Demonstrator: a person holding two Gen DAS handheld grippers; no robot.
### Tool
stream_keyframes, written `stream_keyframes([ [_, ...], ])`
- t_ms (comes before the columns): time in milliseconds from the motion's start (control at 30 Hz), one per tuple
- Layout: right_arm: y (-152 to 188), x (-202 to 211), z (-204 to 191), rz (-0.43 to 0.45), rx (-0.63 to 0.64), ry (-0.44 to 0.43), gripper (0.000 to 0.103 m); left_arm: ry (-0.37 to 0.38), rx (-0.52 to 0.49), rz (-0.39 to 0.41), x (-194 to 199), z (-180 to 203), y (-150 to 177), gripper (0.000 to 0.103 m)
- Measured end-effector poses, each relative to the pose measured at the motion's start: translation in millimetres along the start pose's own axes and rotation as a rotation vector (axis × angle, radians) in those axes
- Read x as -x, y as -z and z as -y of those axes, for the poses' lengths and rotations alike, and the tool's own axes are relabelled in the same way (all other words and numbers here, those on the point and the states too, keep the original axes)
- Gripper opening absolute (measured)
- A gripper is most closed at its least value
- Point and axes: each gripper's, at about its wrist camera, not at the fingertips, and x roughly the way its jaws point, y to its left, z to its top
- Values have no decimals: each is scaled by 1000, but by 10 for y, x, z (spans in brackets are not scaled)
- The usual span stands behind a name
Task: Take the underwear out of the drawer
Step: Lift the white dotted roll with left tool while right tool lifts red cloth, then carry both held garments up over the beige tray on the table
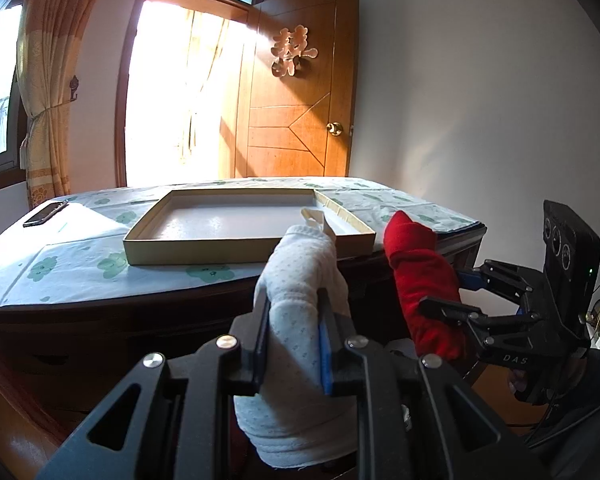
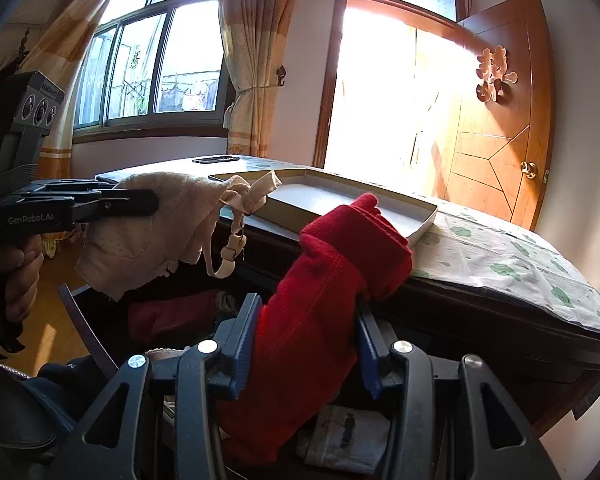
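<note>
My left gripper (image 1: 294,312) is shut on a pale dotted bra (image 1: 300,280), held up in front of the table edge; the bra also shows in the right wrist view (image 2: 148,232) with its strap hanging. My right gripper (image 2: 306,320) is shut on a rolled red underwear (image 2: 324,280), which also shows in the left wrist view (image 1: 420,276), to the right of the bra. Both garments are lifted above the open drawer (image 2: 172,320), where more clothes lie in shadow. A shallow cardboard box lid (image 1: 236,248) sits on the table just beyond.
The table carries a floral cloth (image 1: 80,264) and a black phone (image 1: 46,213) at its far left. A wooden door (image 1: 300,92) stands open behind, with bright light through the doorway. A white folded cloth (image 2: 348,436) lies below my right gripper.
</note>
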Motion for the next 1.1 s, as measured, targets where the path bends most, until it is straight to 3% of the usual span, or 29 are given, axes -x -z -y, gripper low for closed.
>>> stream_keyframes([
  [333,-94,84,-14,63,5,15,47,-11,-3,64,97,-6,-93,18],
  [1100,-341,95,151,127,16,12,47,-12,-59,93,-40,58,-415,18],
])
